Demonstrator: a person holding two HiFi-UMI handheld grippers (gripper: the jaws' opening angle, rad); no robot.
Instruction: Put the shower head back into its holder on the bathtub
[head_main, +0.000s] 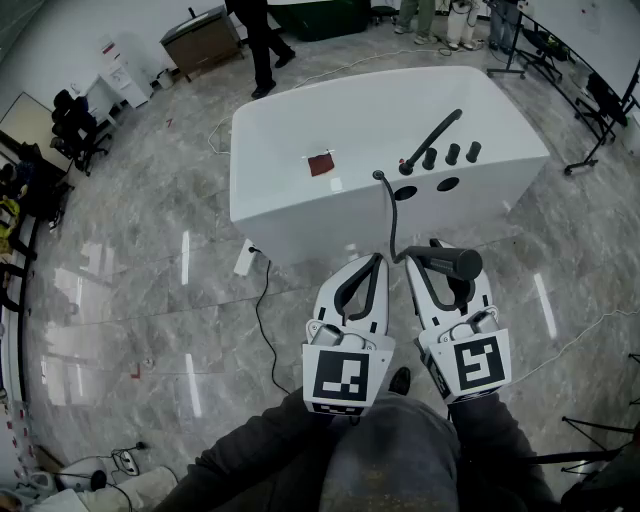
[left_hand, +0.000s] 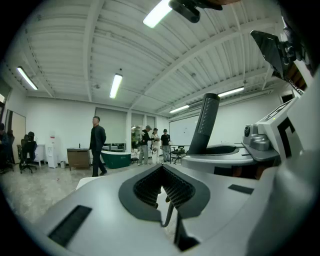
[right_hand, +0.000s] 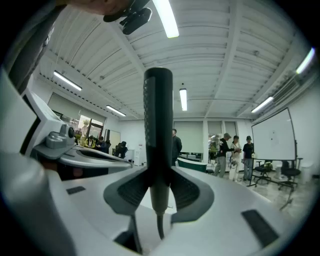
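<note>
The shower head, a dark rod-shaped handle, is clamped between the pads of the right gripper, whose jaws press on it from both sides. In the right gripper view it stands upright. In the head view it lies crosswise over the jaw tips, short of the bathtub and above the floor. Its thin dark hose leaves the handle's lower end and rises in a curve to a fitting on the tub's deck.

The left gripper sits just beside the right one, jaws drawn together at the tips, nothing gripped between them.

On the white deck beyond, a long dark spout slants up to the right, with 3 dark knobs in a row beside it. 2 dark round openings lie nearer the grippers. A small red patch rests on the deck to the left.

Behind the tub, a person in dark clothes walks across the grey marble floor.
</note>
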